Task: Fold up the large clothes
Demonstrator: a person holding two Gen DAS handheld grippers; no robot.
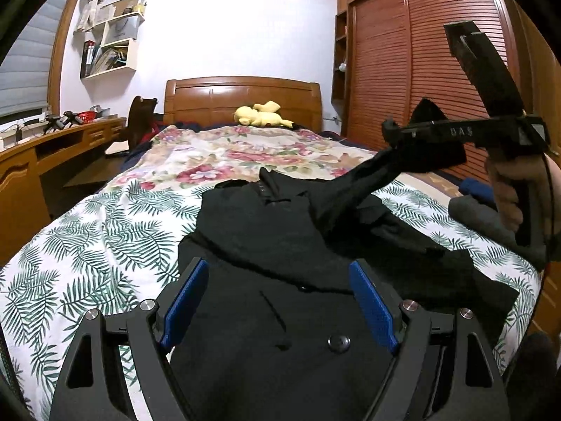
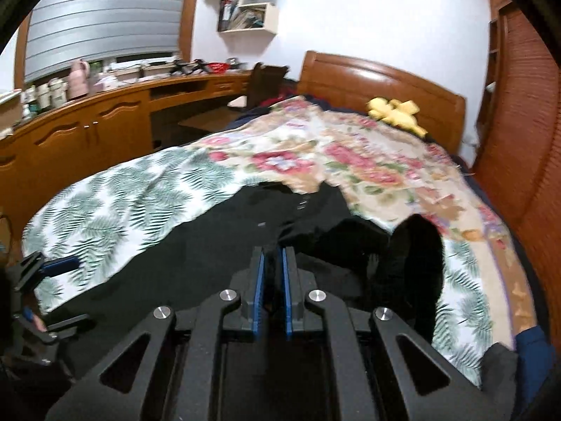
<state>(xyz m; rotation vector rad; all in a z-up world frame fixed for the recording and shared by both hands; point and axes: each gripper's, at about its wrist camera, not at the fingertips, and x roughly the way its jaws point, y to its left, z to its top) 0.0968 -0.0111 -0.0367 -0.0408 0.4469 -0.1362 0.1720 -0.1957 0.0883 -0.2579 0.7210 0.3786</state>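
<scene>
Across the bed: a black coat (image 1: 280, 231) is spread on the leaf-print bedspread (image 1: 87, 245) at lower centre.
Right gripper (image 2: 272, 263): fingers are pressed together on a sleeve (image 1: 354, 182), lifted at right so it can be folded inward.
Left gripper (image 1: 280, 301): fingers are spread above the coat, nothing gripped.

A black coat (image 1: 280, 231) with black buttons (image 1: 338, 342) is seen spread over a white bedspread (image 1: 105, 231) printed with green fern leaves; beyond it, a cream quilt (image 1: 245, 154) is patterned with red and pink flowers. Blue pads (image 1: 186, 301) are set in the black left gripper (image 1: 280, 301), and the same blue lines the black right gripper (image 2: 272, 291). A yellow plush toy (image 1: 261, 114) is shown against the orange-brown headboard (image 1: 242, 100). Reddish-brown slats are carried by the wardrobe doors (image 1: 413, 70)
</scene>
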